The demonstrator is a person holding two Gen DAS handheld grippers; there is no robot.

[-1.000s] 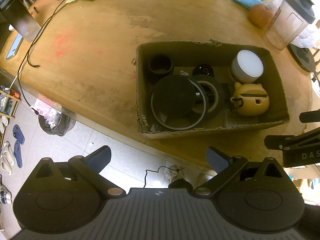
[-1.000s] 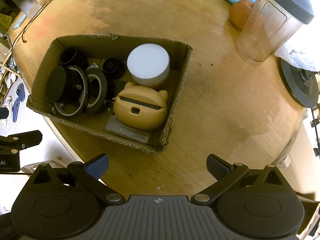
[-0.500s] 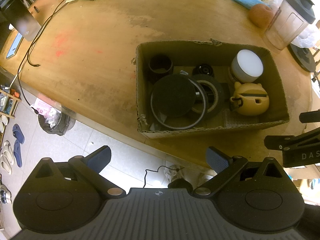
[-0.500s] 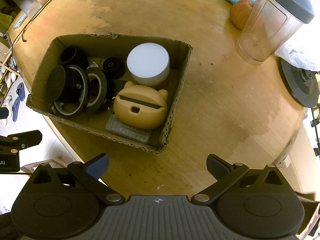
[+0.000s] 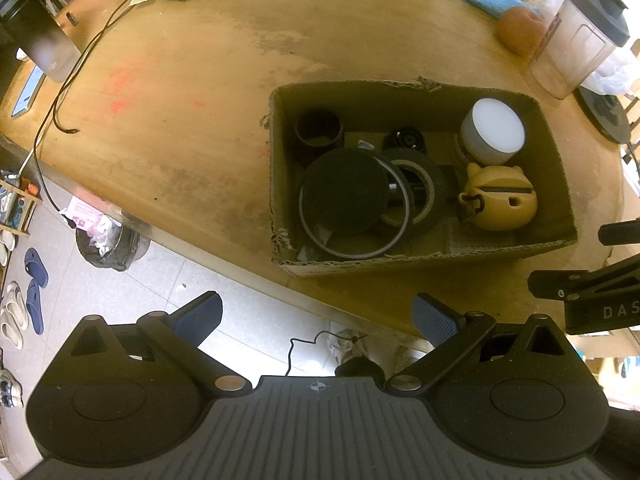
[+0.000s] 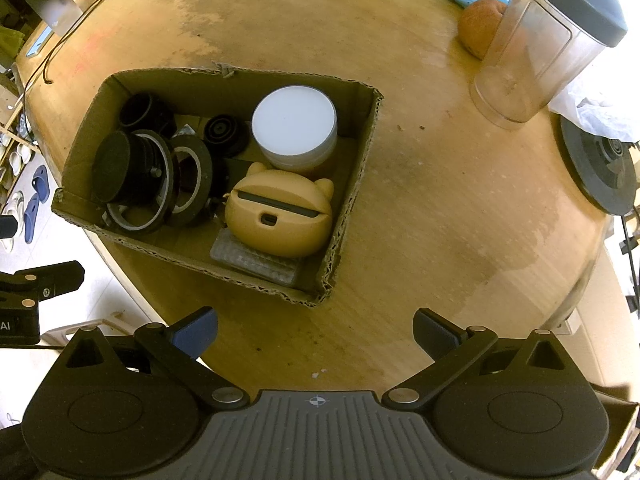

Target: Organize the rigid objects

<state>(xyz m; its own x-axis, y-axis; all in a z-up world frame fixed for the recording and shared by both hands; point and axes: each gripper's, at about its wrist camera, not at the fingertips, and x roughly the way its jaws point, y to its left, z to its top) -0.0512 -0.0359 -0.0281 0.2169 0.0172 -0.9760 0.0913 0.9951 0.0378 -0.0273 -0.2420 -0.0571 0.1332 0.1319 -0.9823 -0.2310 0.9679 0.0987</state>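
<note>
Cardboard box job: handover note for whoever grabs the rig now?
Left gripper: open, empty, short of the table edge.
Right gripper: open, empty, above bare table near the cardboard box.
In the box: black tape rolls, small black cup, white round container, tan bear-shaped case partly lying on a clear plastic tray.
Done: nothing visibly taken out.
Left: everything; I'd guess start with the bear case, nearest the right gripper.

The left gripper (image 5: 316, 318) has a black body with a ribbed grey centre plate, a small crosshair mark, two round housings, silver pivot pins and blue textured pads (image 5: 434, 320). The right gripper (image 6: 316, 330) matches it; its side bears white letters "DAS".
</note>
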